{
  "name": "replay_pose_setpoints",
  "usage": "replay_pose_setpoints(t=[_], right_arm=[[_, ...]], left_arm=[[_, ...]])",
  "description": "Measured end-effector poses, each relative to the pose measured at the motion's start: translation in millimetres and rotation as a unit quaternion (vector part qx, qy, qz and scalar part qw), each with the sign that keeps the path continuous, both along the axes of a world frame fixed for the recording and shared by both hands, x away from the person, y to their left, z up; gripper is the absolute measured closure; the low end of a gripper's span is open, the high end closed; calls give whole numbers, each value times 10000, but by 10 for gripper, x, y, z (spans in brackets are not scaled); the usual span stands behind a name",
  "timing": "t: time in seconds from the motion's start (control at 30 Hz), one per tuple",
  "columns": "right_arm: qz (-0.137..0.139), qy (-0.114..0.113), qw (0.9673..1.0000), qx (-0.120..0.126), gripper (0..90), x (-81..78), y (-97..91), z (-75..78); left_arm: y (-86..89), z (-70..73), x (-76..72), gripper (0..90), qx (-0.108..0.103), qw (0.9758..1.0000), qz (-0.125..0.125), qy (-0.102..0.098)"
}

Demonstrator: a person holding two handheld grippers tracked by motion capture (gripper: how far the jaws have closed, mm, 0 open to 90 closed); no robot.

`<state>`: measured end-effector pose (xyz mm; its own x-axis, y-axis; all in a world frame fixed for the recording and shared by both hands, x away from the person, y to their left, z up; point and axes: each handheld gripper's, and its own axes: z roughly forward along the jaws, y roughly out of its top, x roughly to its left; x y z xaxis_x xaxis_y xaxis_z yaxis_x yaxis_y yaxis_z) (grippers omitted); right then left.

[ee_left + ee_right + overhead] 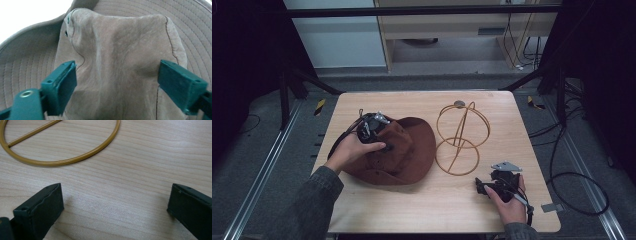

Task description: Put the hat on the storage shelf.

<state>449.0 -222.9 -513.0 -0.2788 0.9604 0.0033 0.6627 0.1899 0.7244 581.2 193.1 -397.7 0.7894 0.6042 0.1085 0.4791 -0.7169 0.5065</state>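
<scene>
You are straddling the brown suede hat's crown (120, 62) with your left tongs (117, 82) open, while your open right tongs (115, 207) are idling by the worktop's near-right corner.

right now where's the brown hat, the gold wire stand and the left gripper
brown hat (412, 150), high view, on its brim
gold wire stand (457, 172), high view, on the base ring's near rim
left gripper (117, 82), left gripper view, midway between its fingertips, over the hat's crown
</scene>
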Motion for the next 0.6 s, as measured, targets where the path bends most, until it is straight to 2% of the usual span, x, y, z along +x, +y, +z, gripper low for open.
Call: replay_pose_setpoints(t=[0.2,0.4,0.6], right_arm=[[4,0,10000,1,4,-1,0,0],[0,3,10000,2,4,-2,0,0],[4,1,10000,3,4,-2,0,0]], left_arm=[[-30,-27,2,275,90,10000,14,20],[-68,-36,-21,434,210,9998,13,50],[-52,-37,-39,565,124,9999,45,-2]])
